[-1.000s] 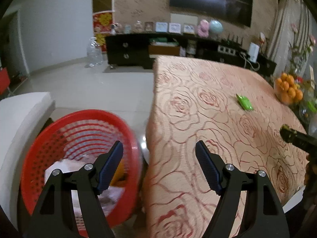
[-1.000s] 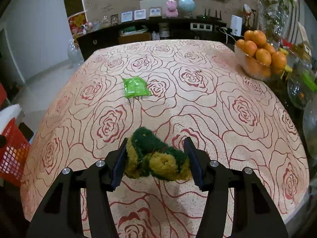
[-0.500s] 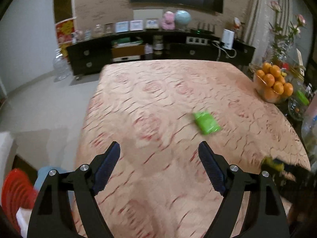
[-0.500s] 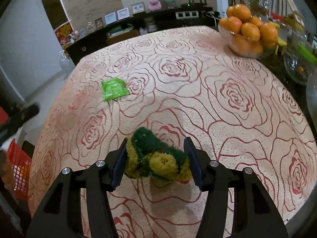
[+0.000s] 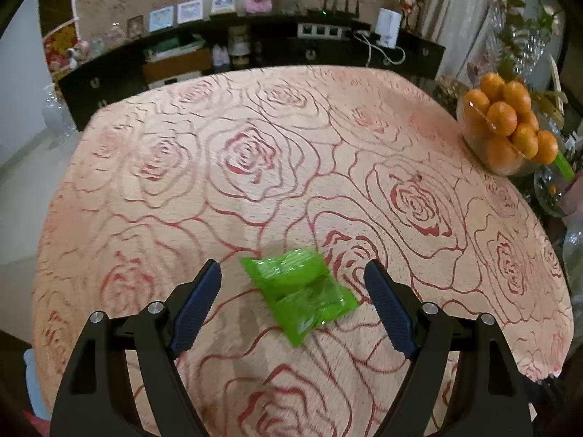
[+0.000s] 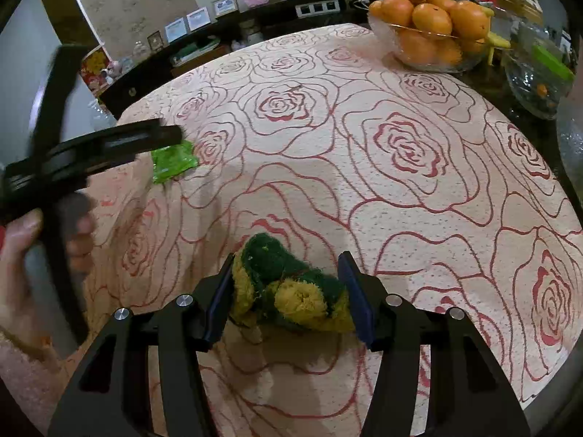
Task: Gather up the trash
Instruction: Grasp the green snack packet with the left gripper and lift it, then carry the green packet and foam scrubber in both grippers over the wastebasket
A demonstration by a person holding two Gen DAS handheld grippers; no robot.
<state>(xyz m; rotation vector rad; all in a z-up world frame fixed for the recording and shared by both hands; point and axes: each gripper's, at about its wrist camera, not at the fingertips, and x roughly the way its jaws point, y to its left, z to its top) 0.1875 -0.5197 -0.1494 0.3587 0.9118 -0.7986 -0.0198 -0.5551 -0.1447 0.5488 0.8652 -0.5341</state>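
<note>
Big table under a pink cloth with red rose outlines fills both views. Dark low sideboard runs behind it with frames and trinkets. Clear glass bowl heaped with oranges sits at the table's far right corner, well apart from the work area.

Task item: flat bright-green plastic wrapper lies on the cloth toward the left side of the table, slightly crumpled, corner-on to the left wrist view. Left gripper is angled down over it, jaws wide apart, wrapper between them, pads not touching it. From the right wrist view the same gripper's finger covers the wrapper's near edge, with a person's hand on the handle.

Right gripper is clamped on a fuzzy green-and-yellow scrub pad, held just over the cloth, pads pressed into both sides.

Risks, as judgement: wrapper is thin and slick, lies flat, so closing jaws could skate over it or pinch the tablecloth with it and drag the cloth; a pulled cloth would shift the orange bowl. Diagonal lie means the pads may catch only a corner and it slips out on lifting. Picture is blurred, so alignment is uncertain.
</note>
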